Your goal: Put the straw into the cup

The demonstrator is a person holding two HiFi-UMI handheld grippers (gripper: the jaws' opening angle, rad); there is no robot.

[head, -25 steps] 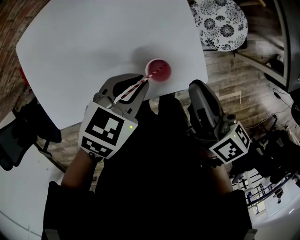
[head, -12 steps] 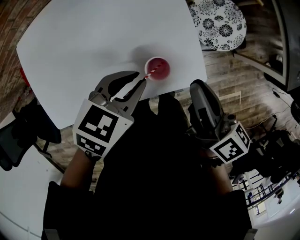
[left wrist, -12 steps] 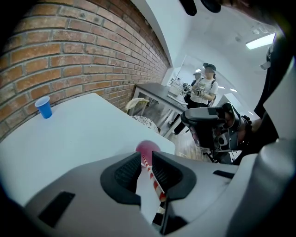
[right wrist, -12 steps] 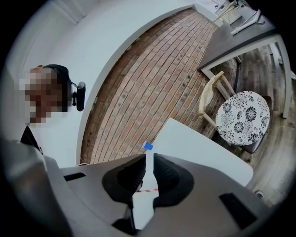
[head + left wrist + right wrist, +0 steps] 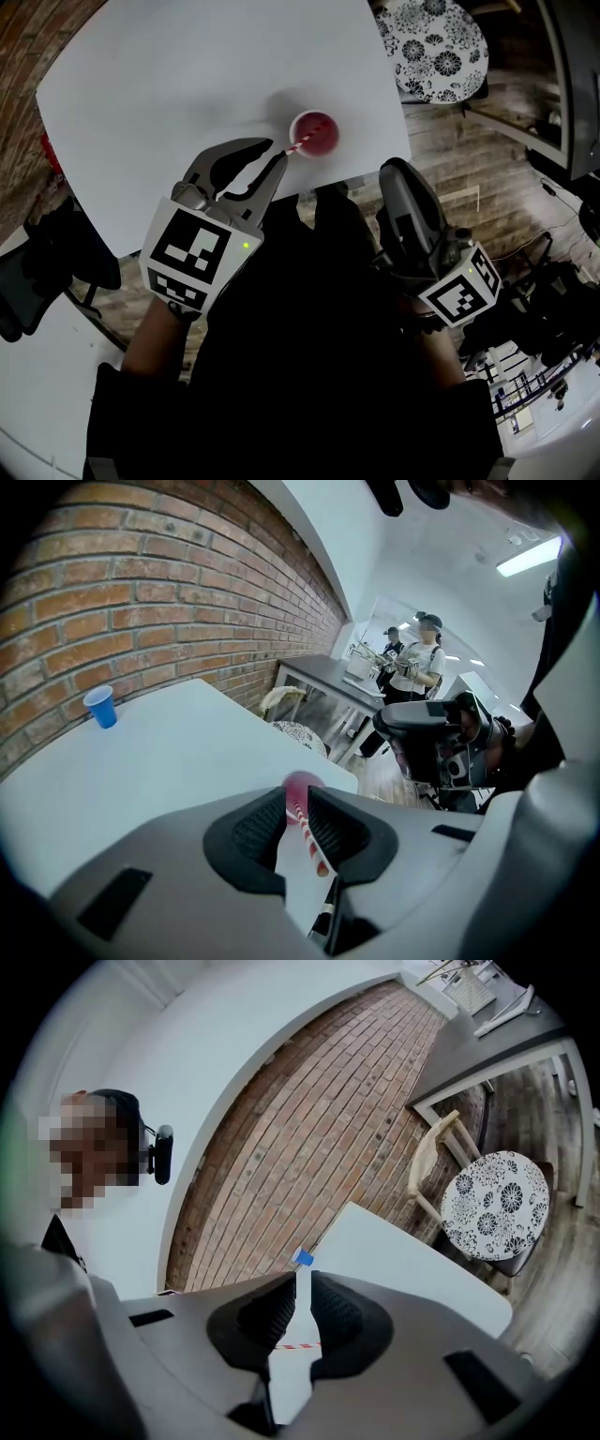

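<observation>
Leaning in the cup (image 5: 327, 140), the straw (image 5: 296, 148) reaches between left gripper's (image 5: 275, 152) parted fingers; right gripper's (image 5: 303, 1279) fingers parted, empty.

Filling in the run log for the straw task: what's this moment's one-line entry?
step: straw in cup, leaning out | left gripper: open, straw end between jaws | right gripper: open, empty | task: looks done

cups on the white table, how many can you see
2. A red cup stands near the table edge closest to the person. A blue cup stands at the far edge by the brick wall, seen in both gripper views. More may sit outside the frames.
</observation>
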